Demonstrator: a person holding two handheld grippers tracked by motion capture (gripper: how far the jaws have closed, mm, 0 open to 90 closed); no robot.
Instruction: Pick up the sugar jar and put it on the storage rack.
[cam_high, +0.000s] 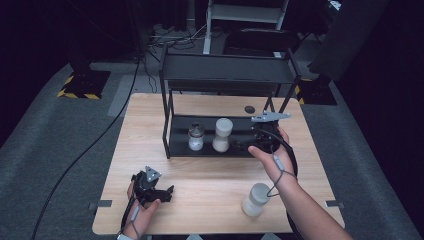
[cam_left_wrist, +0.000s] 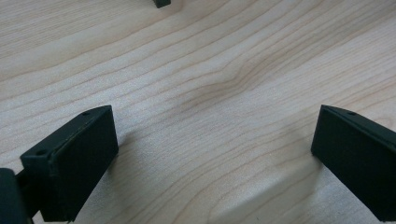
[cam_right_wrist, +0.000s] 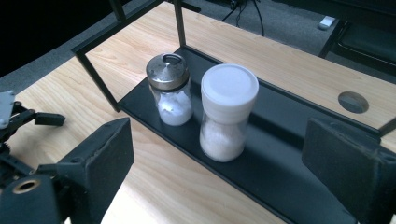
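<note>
The right gripper (cam_right_wrist: 217, 163) is held with jaws wide apart, and the white-capped jar (cam_right_wrist: 226, 114) stands upright just ahead between them on the lower shelf (cam_right_wrist: 280, 177); a metal-lidded shaker (cam_right_wrist: 170, 91) is beside it. The left gripper (cam_left_wrist: 210, 158), also spread, rests low over bare surface (cam_left_wrist: 210, 70), well apart. No label seems readable.

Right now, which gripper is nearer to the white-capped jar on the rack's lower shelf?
Right. The right gripper is open at the shelf's front edge, just beside the white-capped jar. The left gripper rests open on the table, well in front of the rack.
</note>
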